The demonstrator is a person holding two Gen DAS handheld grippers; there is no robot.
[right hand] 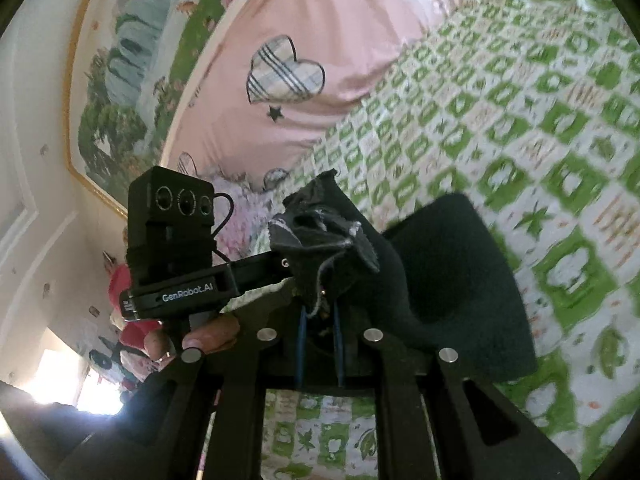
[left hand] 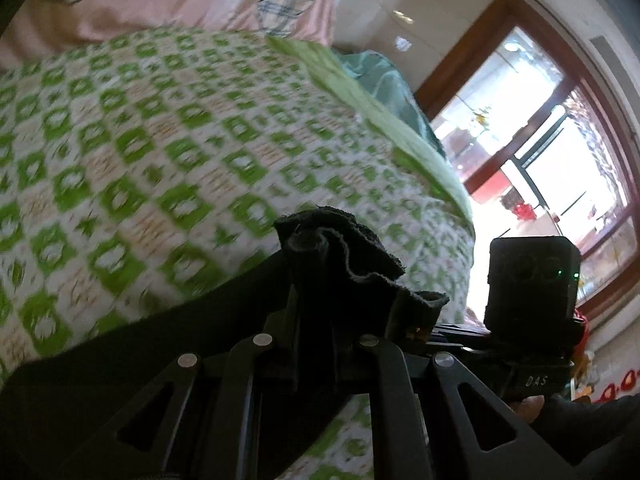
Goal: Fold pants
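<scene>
1. Above the green-checked bedspread (left hand: pixel 168 136), I carry the black pants (left hand: pixel 344 256) off the bed, so the cloth hangs clear for folding.
2. Left gripper (left hand: pixel 340 280): fingers pinch a bunched edge of the cloth, keeping that corner from slipping.
3. Right gripper (right hand: pixel 320 276): fingers clamp another bunched edge; the rest drapes below, over the bedspread.
4. Pink pillows (right hand: pixel 320 40) lie beyond, well clear.

Wrist views — close over shared bedspread (left hand: pixel 160 140)
</scene>
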